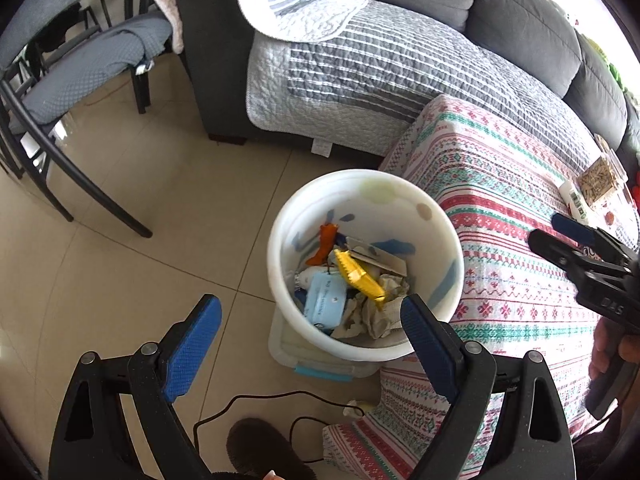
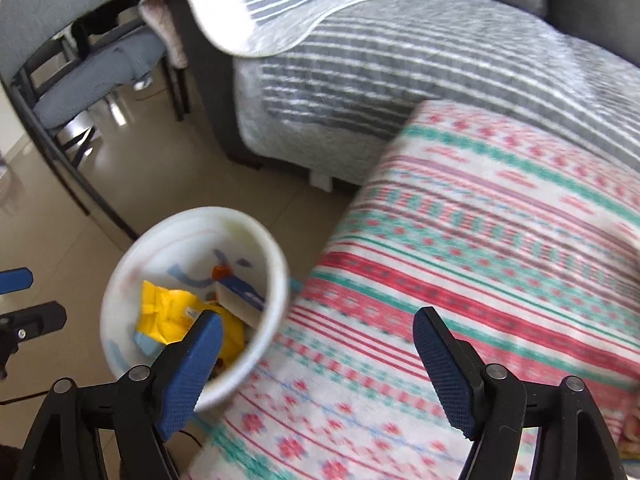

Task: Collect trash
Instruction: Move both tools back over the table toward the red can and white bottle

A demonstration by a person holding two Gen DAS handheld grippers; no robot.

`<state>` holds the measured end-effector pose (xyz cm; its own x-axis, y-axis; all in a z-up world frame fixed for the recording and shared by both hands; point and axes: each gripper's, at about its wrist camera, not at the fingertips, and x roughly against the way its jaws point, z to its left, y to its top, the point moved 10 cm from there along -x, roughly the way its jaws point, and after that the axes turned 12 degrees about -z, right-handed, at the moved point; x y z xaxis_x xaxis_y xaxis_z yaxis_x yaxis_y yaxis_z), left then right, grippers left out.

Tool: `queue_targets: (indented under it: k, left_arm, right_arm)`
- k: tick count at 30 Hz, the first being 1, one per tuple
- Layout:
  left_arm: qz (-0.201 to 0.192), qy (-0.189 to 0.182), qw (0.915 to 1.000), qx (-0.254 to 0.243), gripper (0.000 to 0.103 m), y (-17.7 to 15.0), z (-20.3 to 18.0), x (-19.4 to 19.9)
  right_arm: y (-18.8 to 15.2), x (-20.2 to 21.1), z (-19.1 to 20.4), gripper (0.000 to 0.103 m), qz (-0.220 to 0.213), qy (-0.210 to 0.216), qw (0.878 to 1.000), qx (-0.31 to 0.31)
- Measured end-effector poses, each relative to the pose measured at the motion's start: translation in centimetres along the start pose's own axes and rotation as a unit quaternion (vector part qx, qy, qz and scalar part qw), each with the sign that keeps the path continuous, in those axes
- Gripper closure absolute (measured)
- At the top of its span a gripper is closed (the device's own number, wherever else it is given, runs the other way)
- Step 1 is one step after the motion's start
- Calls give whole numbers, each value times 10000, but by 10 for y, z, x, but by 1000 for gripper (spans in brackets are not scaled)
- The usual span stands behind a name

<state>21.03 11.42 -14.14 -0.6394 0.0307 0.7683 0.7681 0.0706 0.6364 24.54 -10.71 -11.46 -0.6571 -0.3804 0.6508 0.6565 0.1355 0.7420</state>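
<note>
Bin (image 1: 366, 264) sits centre frame in the left view, on the floor touching the table's (image 1: 500, 264) patterned cloth, already holding wrappers and crumpled paper. We read our left gripper (image 1: 310, 328) as nearer: spread wide, nothing in it, bin rim just ahead of its right finger. Right gripper (image 2: 316, 356) also spread and empty, over the cloth, bin at its lower left. Remaining trash looks to be a bottle (image 1: 574, 200) far right on the table, so the right one should fetch.

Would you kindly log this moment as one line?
left gripper: open, empty | right gripper: open, empty | white bin: holds trash, beside patterned table
</note>
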Motion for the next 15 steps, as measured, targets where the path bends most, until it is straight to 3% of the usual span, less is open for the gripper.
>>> queue_targets:
  k: [3,6,9,15]
  left_arm:
    - [-49,-22,9999,-98,9,3,-12,1]
    - [-97,-69,9997,-209,0,6,-26,1]
    - [-142,-124,9993,-322,0,9,-40,2]
    - [-157,-266,9983,-495,0,11,-70,3]
  right_arm:
    - [1,20,-24,18,-101,-345,9994,-12]
    - [0,37,-56,12,-186,-758,9969,25]
    - [-4,48,-90,10,-186,-1176,9929,-65]
    - [-14,75,-158,10,-64,-2241,9743,-239]
